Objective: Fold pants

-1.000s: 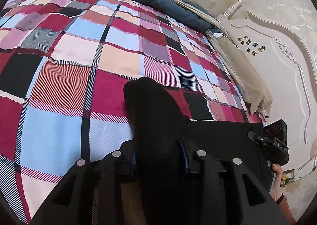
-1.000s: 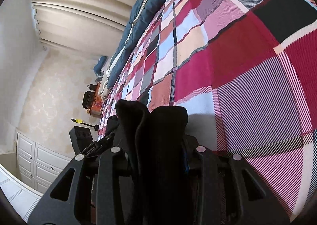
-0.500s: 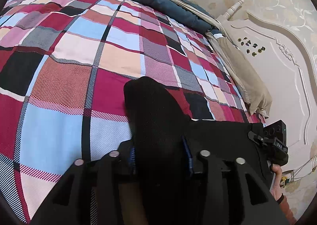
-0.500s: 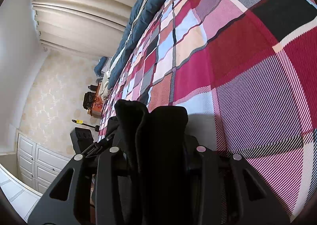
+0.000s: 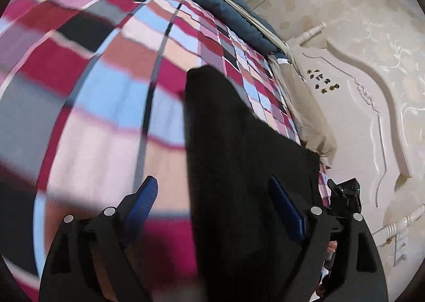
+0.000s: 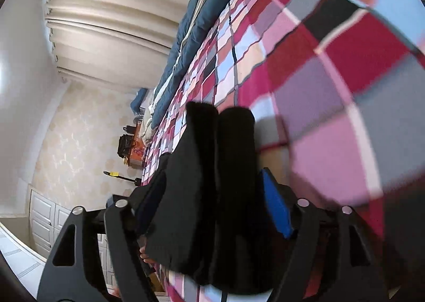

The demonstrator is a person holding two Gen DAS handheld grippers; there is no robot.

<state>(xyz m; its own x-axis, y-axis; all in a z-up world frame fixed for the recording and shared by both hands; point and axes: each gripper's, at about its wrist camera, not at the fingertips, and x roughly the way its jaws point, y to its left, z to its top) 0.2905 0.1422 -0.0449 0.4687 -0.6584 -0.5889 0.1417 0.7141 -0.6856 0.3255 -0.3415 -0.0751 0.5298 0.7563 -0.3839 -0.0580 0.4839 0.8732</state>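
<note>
Both the left tongs [image 5: 223,209] and right tongs [image 6: 209,193] have just opened, releasing the folded black pants [image 5: 239,142] onto the bed [image 5: 93,129] so the fold lies flat.

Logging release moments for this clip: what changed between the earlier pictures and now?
Both grippers let go: the left gripper and right gripper have just been opening, their jaws now wide and clear of the black pants. Both views are blurred and shifted, so the hands moved. The pants stay lying folded on the plaid bedspread.
</note>
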